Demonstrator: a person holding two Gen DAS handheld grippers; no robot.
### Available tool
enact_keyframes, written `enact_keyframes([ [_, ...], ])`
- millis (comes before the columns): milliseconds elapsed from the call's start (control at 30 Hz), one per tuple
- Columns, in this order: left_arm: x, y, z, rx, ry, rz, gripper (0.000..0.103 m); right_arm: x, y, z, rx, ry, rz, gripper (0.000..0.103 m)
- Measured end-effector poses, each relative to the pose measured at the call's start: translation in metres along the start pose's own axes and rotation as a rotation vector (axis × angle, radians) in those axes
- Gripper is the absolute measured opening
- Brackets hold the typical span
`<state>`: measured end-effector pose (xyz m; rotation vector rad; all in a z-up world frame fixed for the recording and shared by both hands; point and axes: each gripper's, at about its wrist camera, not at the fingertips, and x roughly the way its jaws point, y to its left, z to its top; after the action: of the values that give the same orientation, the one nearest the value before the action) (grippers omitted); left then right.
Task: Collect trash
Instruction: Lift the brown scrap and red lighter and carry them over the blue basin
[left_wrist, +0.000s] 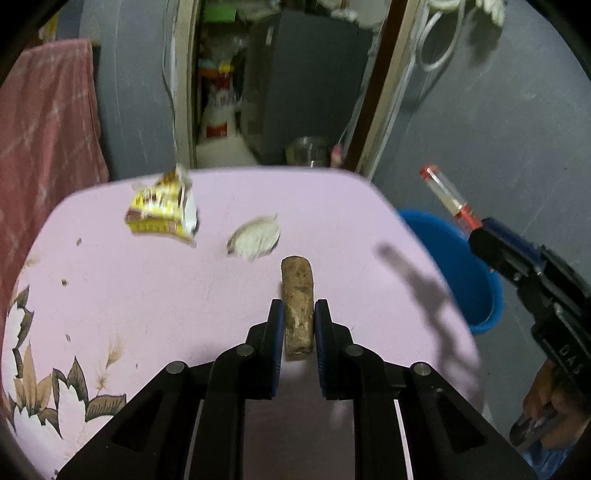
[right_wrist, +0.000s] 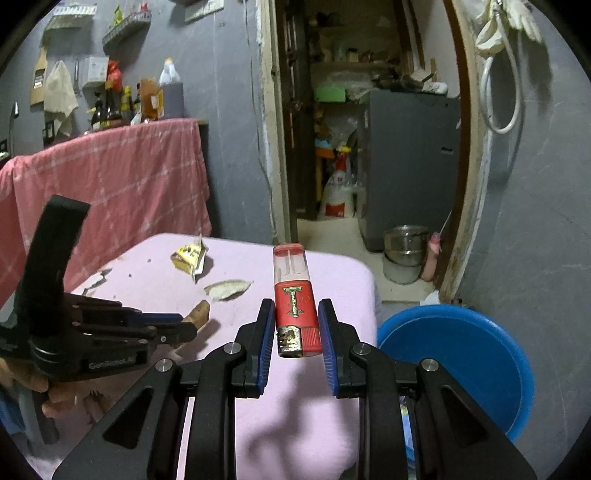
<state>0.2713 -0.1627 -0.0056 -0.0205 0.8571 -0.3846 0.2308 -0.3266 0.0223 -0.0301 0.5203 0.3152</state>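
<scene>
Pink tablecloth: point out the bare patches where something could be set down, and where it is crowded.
On the pink tablecloth, bare cloth runs between the floral print and the left tongs holding the brown stick. The far right corner toward the blue basin is also bare. It is crowded at the far left: yellow wrapper, white scrap.

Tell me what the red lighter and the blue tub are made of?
The lighter looks like plastic: a glossy red body, a see-through tank you can look into, and a dull, rusty-looking metal cap at the end held by the right tongs. The blue tub looks like smooth moulded plastic, with one even colour and a soft shine along its rim.
</scene>
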Motion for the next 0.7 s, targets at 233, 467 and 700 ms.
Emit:
enact_keyframes([
  [233, -0.037, -0.026, 0.016, -0.013, -0.280, -0.022, 0.013, -0.037, -0.010, 0.006, -0.014, -0.164, -0.093, 0.021],
  [467, -0.058, -0.064, 0.027, 0.037, -0.484, -0.034, 0.013, -0.081, -0.035, 0.009, 0.033, -0.364, -0.206, 0.022],
  [700, -0.044, -0.111, 0.038, 0.089, -0.522, -0.100, 0.013, -0.102, -0.075, 0.005, 0.096, -0.426, -0.315, 0.022],
])
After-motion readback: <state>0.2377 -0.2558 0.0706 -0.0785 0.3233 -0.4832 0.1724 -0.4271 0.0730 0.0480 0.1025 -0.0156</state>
